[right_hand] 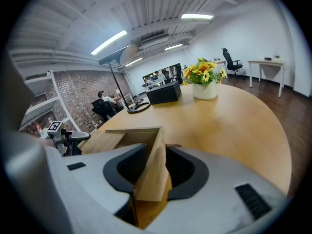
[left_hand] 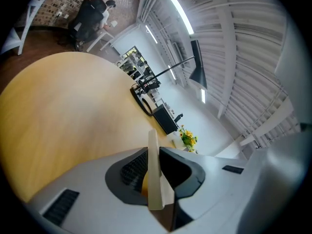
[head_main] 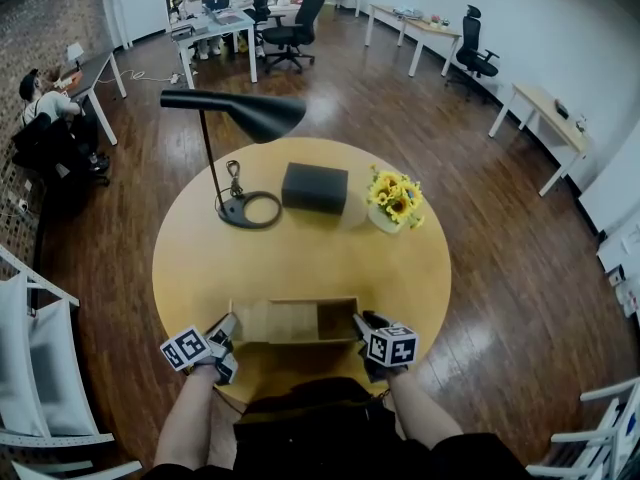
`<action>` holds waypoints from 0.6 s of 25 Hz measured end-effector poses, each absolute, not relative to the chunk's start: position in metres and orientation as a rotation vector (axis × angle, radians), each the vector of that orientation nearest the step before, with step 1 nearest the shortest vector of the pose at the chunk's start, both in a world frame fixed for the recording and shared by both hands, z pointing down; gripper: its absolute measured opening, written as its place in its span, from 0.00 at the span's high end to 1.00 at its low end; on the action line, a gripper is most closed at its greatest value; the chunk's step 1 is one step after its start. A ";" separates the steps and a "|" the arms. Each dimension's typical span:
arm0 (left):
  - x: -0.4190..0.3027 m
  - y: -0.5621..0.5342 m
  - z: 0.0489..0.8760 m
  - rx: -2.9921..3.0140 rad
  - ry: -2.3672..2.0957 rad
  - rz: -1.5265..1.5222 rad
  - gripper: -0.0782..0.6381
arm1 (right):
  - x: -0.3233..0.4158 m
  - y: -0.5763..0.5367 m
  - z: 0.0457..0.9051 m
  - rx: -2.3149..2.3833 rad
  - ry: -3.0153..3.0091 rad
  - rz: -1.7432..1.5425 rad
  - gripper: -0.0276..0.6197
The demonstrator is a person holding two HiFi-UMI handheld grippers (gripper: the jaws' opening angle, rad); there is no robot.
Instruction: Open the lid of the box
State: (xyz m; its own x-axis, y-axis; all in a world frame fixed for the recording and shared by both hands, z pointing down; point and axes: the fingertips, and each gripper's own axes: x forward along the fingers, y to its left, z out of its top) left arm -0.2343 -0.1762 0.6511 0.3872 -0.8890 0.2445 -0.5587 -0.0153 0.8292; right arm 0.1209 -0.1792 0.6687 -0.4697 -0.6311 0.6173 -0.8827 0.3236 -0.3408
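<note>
Set close to the near rim of the round table (head_main: 300, 258) and lying along it: the wooden box (head_main: 295, 320). Covered over its left part by the pale lid (head_main: 270, 321), open and dark over the right part.

Gripped at both ends. At the left end, pinched by the left gripper (head_main: 228, 328): a thin wooden panel, seen edge-on in the left gripper view with the left gripper (left_hand: 155, 155) closed snugly against both its faces. Wall or lid edge, impossible to tell there.

At the right end, clamped by the right gripper (head_main: 362, 323): the box's (right_hand: 122, 136) end wall, with the right gripper (right_hand: 155, 150) straddling it, one jaw on the inner side and one on the outer. Beyond that wall, the lid (right_hand: 97, 141) lying flat over the far part.

Behind the box, a broad band of bare tabletop. Well apart from the box, across that band: the lamp (head_main: 235, 113) on its ringed base at the left, a black case (head_main: 314, 188) in the middle, flowers (head_main: 395, 200) at the right.

Little table left outside either gripper, and less on the near side, with the rim just behind both. Past the rim, open wooden floor, with white chairs (head_main: 30, 368) off to the left.
</note>
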 end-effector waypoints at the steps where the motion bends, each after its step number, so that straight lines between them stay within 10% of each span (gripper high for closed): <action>1: -0.241 -0.176 0.651 1.690 -1.300 -0.440 0.81 | 0.120 -0.180 0.668 1.342 -2.226 0.930 0.77; 15: -0.294 -0.167 0.649 1.650 -1.386 -0.487 0.81 | 0.117 -0.178 0.665 1.347 -2.231 0.931 0.77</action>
State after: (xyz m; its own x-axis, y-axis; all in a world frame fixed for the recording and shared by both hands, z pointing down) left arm -0.2936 -0.1670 0.6486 0.2940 -0.9249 0.2412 -0.5711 0.0324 0.8202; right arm 0.1170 -0.1783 0.6654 -0.4732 -0.6348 0.6108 -0.8807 0.3237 -0.3459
